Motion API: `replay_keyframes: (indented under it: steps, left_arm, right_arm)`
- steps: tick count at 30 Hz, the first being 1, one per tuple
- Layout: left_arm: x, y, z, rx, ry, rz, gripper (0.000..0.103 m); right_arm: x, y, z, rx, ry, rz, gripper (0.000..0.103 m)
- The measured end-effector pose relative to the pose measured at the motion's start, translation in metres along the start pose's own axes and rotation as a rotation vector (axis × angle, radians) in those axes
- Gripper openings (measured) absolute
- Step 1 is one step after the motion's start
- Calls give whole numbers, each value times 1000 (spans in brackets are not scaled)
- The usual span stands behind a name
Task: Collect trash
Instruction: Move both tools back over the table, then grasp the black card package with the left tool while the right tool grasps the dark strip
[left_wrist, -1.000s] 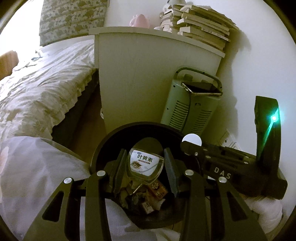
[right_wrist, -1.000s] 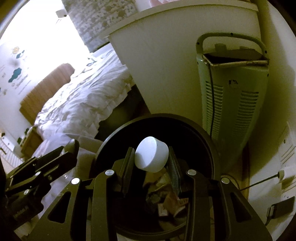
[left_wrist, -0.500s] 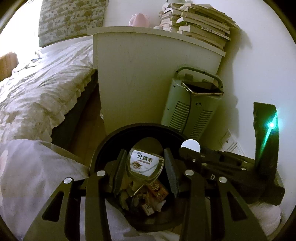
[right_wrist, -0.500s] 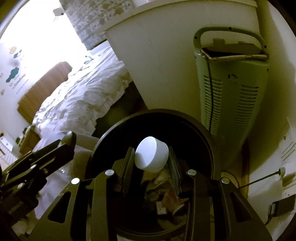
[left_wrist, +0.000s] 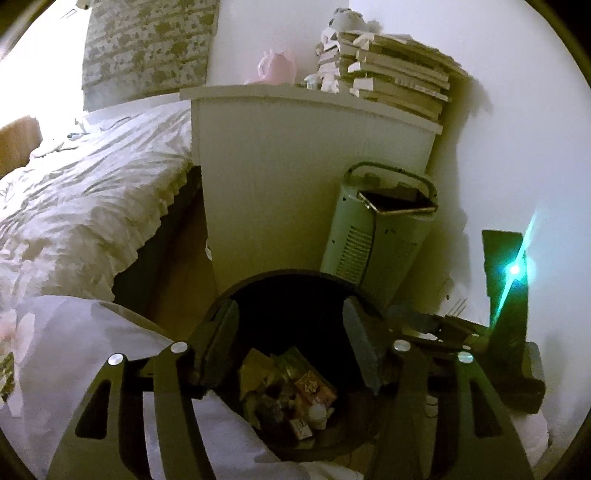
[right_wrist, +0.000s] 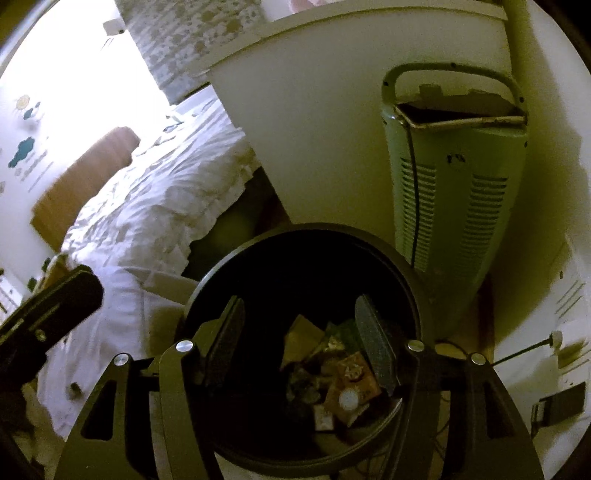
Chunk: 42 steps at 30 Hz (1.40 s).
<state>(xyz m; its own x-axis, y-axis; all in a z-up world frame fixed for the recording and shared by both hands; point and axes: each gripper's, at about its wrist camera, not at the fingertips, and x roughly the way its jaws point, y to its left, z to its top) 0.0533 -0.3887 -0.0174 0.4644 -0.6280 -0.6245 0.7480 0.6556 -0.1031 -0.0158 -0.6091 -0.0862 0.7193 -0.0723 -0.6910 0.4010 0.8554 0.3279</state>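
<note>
A round black trash bin (left_wrist: 295, 278) (right_wrist: 400, 273) stands on the floor under both grippers. Mixed wrappers and boxes (left_wrist: 295, 398) (right_wrist: 340, 373) lie at its bottom, and a small white cap (right_wrist: 349, 398) rests among them. My left gripper (left_wrist: 290, 332) is open and empty above the bin mouth. My right gripper (right_wrist: 301, 328) is open and empty above the bin too. The right gripper's body (left_wrist: 509, 332) shows at the right of the left wrist view, and the left gripper's body (right_wrist: 48, 314) shows at the left of the right wrist view.
A white bedside cabinet (left_wrist: 303, 177) with stacked books (left_wrist: 399, 79) stands behind the bin. A pale green tower heater (left_wrist: 380, 236) (right_wrist: 458, 173) stands right of it against the wall. A bed with a rumpled white quilt (left_wrist: 81, 199) lies to the left. A white cloth (left_wrist: 85, 339) lies beside the bin.
Both grippers have opened. The labelled container held by the left gripper and the white cap held by the right gripper have dropped into the bin.
</note>
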Motion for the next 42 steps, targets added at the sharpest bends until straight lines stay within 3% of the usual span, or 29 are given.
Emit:
replay_keyframes:
  steps: [11,17,23,29,33,35,37,42]
  left_arm:
    - [-38,29,-6,-40,-53,43,74]
    - [-59,76,-25,-117,-50,110,77]
    - [-84,149,-52,-238,-34,228,83]
    - [-100,244,-83,-395,33,388,86]
    - [-99,282,-95,-472,69,424,86]
    - [-95,291,-97,-469,85,435,86]
    - [-87,294,-96,-449,108,442,86]
    - [-68,297,-98,-448,150,459,86]
  right_arm:
    - [-11,47,3,-89,-10,61,63]
    - [-13,100,-5,-210,13,151,63]
    - [-7,170,-28,-393,79,250,63]
    - [1,236,-59,-572,152,325,63]
    - [6,277,-82,-721,187,361,63]
    - [9,290,-93,-780,201,380,64]
    - [13,303,-102,-836,215,401,72]
    - [27,325,-119,-947,275,418,72]
